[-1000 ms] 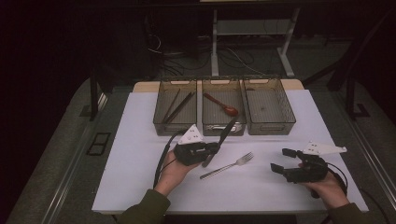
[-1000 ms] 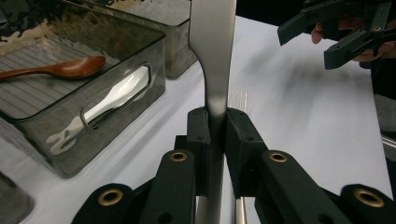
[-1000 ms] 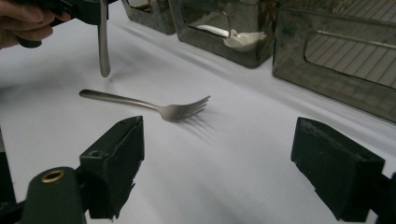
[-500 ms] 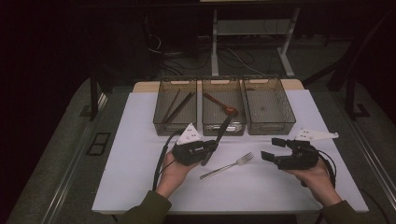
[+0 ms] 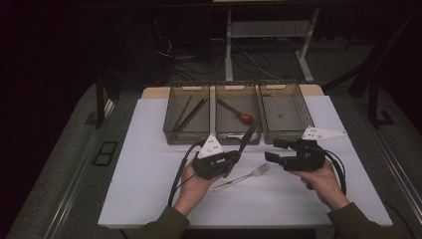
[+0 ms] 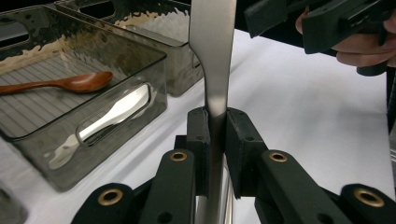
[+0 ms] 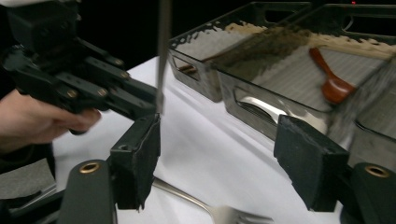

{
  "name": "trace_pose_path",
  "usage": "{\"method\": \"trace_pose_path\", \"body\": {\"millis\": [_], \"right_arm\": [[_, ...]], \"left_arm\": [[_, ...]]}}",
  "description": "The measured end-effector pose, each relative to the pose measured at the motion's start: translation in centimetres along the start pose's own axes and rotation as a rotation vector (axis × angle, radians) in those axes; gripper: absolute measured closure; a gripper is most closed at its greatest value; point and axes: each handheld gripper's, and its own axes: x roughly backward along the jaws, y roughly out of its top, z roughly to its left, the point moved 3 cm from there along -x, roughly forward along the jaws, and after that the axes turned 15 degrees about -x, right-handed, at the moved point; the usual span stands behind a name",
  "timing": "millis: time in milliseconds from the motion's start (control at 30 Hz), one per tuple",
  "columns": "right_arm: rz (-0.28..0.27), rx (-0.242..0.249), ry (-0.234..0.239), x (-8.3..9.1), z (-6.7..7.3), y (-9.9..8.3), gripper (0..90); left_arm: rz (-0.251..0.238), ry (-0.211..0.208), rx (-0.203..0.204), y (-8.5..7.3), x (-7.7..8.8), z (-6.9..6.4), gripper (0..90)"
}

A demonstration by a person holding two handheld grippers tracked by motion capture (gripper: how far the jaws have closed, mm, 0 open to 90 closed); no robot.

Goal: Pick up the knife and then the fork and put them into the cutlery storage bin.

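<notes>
From the high view, three smoked bins (image 5: 237, 137) stand in a row: chopsticks (image 5: 189, 113) left, a wooden spoon (image 5: 236, 111) in the middle. A fork (image 5: 242, 176) lies on the table (image 5: 144, 164).

In the left gripper view, the left gripper (image 6: 215, 121) clamps a metal utensil (image 6: 213, 51) upright, beside the middle bin.

In the right gripper view, the right gripper (image 7: 224, 154) is open, its jaws just closing on nothing, above the fork.

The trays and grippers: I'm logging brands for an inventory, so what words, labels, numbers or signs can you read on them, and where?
None: no legible text stands on the three smoked trays, the wooden spoon, the fork, the left gripper, the right gripper or the white table top.
</notes>
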Motion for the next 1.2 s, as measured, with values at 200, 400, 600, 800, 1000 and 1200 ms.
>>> {"method": "trace_pose_path", "body": {"millis": [200,400,600,800,1000,1200], "right_arm": [[-0.005,0.013,0.043,-1.0,1.0,0.7,36.6],[0.006,0.022,0.052,-2.2,1.6,1.4,43.3],[0.02,0.012,0.052,-3.4,1.6,2.0,49.9],[0.027,0.0,0.042,-4.8,1.4,2.5,61.1],[0.024,-0.007,0.048,-5.6,1.3,2.6,72.5],[0.016,-0.021,0.062,-5.7,1.3,2.6,82.3]], "left_arm": [[0.004,0.018,0.004,0.4,-1.1,-0.5,79.2],[0.0,0.046,0.008,0.9,-2.1,-0.8,79.2],[0.002,0.072,0.012,1.2,-2.5,-0.8,79.2],[-0.008,0.089,0.005,1.2,-2.3,-0.8,79.2],[-0.014,0.094,0.014,1.0,-2.4,-1.0,79.2],[-0.013,0.097,0.009,1.0,-2.5,-1.1,79.2]]}}
